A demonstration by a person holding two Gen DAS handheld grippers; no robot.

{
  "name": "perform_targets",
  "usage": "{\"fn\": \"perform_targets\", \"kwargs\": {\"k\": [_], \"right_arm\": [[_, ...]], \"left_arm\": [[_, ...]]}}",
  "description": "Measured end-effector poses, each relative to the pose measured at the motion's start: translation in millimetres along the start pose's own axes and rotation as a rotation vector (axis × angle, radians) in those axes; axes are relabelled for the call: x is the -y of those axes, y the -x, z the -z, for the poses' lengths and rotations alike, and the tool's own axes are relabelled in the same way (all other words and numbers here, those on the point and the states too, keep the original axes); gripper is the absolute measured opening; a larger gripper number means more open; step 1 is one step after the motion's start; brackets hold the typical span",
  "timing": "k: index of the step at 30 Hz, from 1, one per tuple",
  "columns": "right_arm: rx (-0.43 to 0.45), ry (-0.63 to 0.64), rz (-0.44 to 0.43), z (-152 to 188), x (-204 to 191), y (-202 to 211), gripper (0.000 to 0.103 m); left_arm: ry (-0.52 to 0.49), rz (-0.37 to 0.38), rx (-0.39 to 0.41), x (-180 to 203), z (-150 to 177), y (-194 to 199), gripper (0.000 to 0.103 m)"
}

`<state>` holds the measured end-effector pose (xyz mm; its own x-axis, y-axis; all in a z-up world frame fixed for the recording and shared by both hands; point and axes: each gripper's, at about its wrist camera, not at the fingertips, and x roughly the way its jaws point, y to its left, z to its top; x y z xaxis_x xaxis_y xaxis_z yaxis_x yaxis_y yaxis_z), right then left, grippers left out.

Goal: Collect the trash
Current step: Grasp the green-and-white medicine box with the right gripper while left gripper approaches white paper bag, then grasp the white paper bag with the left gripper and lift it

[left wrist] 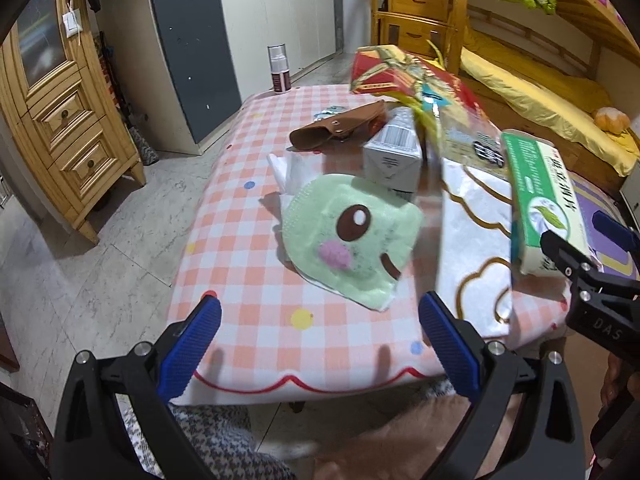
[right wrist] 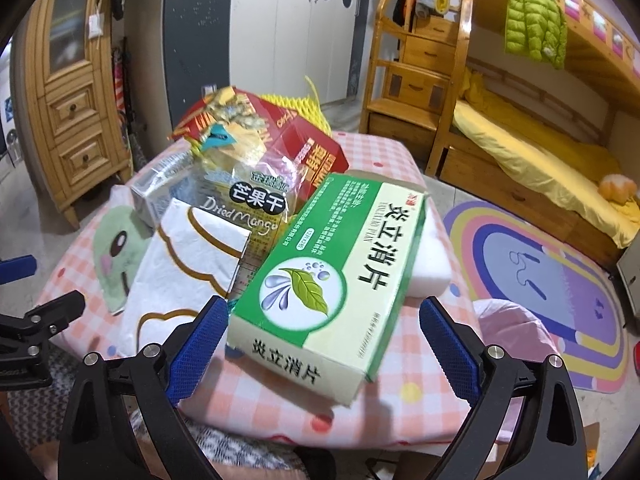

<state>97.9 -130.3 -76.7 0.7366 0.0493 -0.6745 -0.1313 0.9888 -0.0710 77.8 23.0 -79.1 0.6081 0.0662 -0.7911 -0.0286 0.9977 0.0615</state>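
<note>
The worktop (left wrist: pixel 240 240) runs ahead of the left hand-held gripper (left wrist: pixel 320 344), fingers spread wide over its near edge, bare checks between them. The green box (right wrist: pixel 332 264) lies between the right hand-held gripper's (right wrist: pixel 320 344) spread fingers, overhanging the near edge, mango bag (right wrist: pixel 244 196) just behind.

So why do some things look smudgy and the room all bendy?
Left wrist view: the red box and snack bag are smeared by motion blur, while the green plush stays sharp. Right wrist view: the green medicine box is slightly soft near its edge. Both views: the fisheye lens curves the wardrobes and darkens the corners.
</note>
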Motion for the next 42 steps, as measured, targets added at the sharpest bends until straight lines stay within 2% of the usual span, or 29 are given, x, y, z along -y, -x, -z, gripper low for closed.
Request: {"fn": "perform_targets", "kwargs": {"k": [4,9,16,21,24,26,32,37,42], "right_arm": [[-0.030,-0.039,-0.019,-0.1,-3.1,-14.1,0.096],[-0.047,-0.029,0.063,0.6,-7.5,-26.0,0.095],[-0.010,-0.044,0.032,6.2,0.5,-10.4,0.087],[0.061,-0.072,0.002,2.3,11.5,5.8,0.085],[0.096,-0.074,0.007,1.5,14.4,16.5,0.085],[0.111,-0.077,0.004,1.7,16.8,24.2,0.085],[0.154,-0.080,0.016,6.0,33.1,48.6,0.085],[0.166,-0.101,0.040,15.2,52.7,67.6,0.085],[0.159,-0.131,0.056,26.4,71.2,76.4,0.085]], "left_arm": [[0.019,-0.001,0.010,-4.7,-4.3,-4.1,0.096],[0.024,0.029,0.008,-5.5,-5.5,-6.8,0.096],[0.012,0.059,0.020,1.2,-3.2,-1.4,0.096],[0.001,0.080,0.028,9.2,1.5,10.1,0.096],[-0.016,0.121,0.034,18.9,5.5,18.3,0.096],[-0.031,0.175,0.034,30.0,8.2,21.7,0.096],[-0.110,0.230,0.020,63.6,10.5,14.7,0.096],[-0.161,0.214,-0.013,86.7,5.3,-5.1,0.084],[-0.181,0.184,-0.079,96.9,3.3,-29.4,0.072]]}}
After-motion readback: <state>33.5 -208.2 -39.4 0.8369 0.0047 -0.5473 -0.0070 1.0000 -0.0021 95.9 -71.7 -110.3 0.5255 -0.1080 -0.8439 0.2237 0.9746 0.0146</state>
